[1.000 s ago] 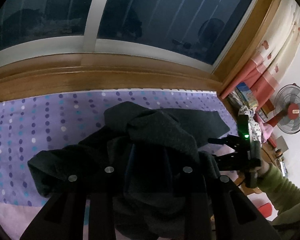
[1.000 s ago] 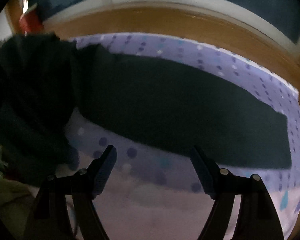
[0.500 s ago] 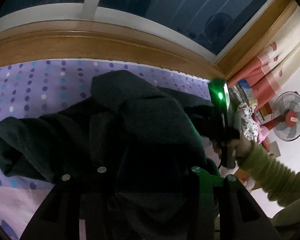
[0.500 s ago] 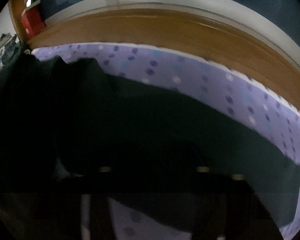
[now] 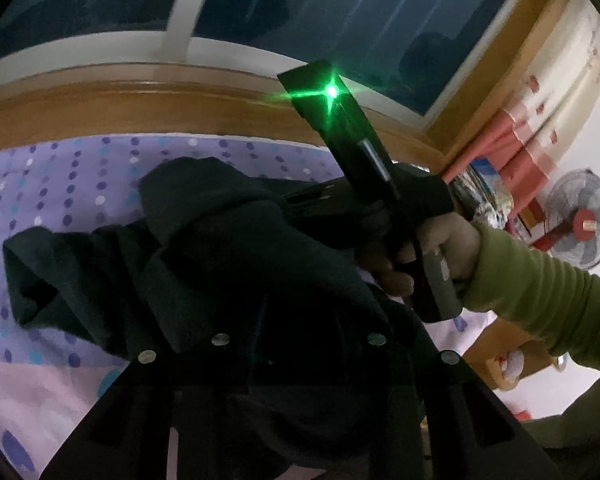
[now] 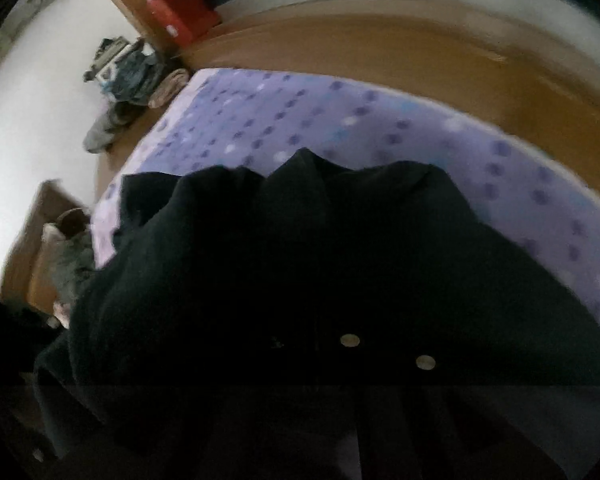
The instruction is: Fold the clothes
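The bed [image 5: 60, 184] in front of you is covered by a purple sheet with dotted rows, and it runs up to a wooden ledge [image 5: 140, 108] under a dark window [image 5: 340, 12]. Across the sheet lies the dark garment [image 5: 204, 264], bunched and rumpled in its middle, with one folded end reaching toward the left edge of your left camera's view. In your right camera the same garment [image 6: 300, 280] fills the lower half, its upper edge heaped in peaks against the purple sheet [image 6: 380, 120]. Your left gripper [image 5: 296, 360] is sunk into the cloth, and its fingers are closing with fabric between them. Your right gripper [image 6: 352, 360] has its fingers closed tight; dark cloth lies all round them, but you cannot tell from the murky frame whether any is pinched. In the left view your right hand [image 5: 440, 252], in a green ribbed sleeve [image 5: 532, 292], grips the handle, a green light [image 5: 331, 91] glowing on the body above. A fan [image 5: 584, 224] stands by the pink curtain [image 5: 520, 148], and a red box [image 6: 180, 12] sits on the ledge's far corner.
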